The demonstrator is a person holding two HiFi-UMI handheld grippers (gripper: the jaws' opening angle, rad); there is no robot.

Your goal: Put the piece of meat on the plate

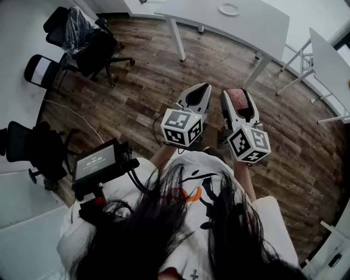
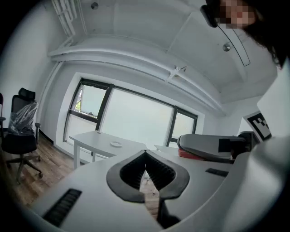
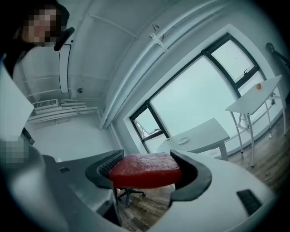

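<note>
While I'm well back from the white table (image 1: 251, 24), my right gripper (image 1: 239, 97) is clamped on the piece of meat (image 3: 144, 170), held level; my left gripper (image 2: 146, 156) is closed with nothing in it. Looks like the carry step. The plate (image 1: 228, 9) sits empty, back from the table's near edge, so next I'd walk over and lower the meat onto it.

Your hands are hidden behind the left gripper (image 1: 204, 87) and right gripper (image 1: 237, 93); the plate (image 1: 228, 9), far ahead of both, is too small for detail.
</note>
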